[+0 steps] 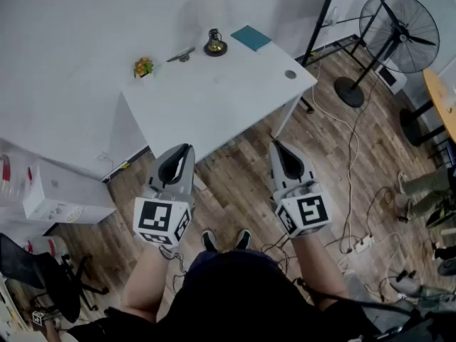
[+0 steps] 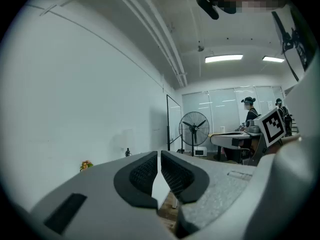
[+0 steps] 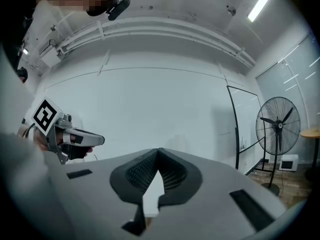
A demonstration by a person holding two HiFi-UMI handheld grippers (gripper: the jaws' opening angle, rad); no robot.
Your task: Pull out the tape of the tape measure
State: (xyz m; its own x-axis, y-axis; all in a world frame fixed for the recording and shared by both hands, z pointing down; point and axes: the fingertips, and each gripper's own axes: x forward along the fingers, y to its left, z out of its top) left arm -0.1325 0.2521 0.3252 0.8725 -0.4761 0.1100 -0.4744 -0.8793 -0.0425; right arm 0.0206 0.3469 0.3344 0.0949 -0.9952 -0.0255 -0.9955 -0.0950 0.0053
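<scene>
A small dark round object [image 1: 214, 45], perhaps the tape measure, sits near the far edge of the white table [image 1: 235, 91]; in the left gripper view it is a tiny dark shape [image 2: 127, 152]. My left gripper [image 1: 188, 147] and right gripper [image 1: 274, 144] hover side by side over the wooden floor, short of the table's near edge and well away from that object. Both point toward the table. The left gripper [image 2: 159, 154] has its jaws together with nothing between them. The right gripper [image 3: 158, 150] is shut and empty too.
On the table also lie a small colourful ornament [image 1: 143, 67], a grey flat item [image 1: 182, 54] and a teal notebook [image 1: 251, 38]. A standing fan [image 1: 399, 27] and loose cables [image 1: 349, 155] are at the right. White boxes [image 1: 60, 194] and a black chair [image 1: 43, 276] stand at the left.
</scene>
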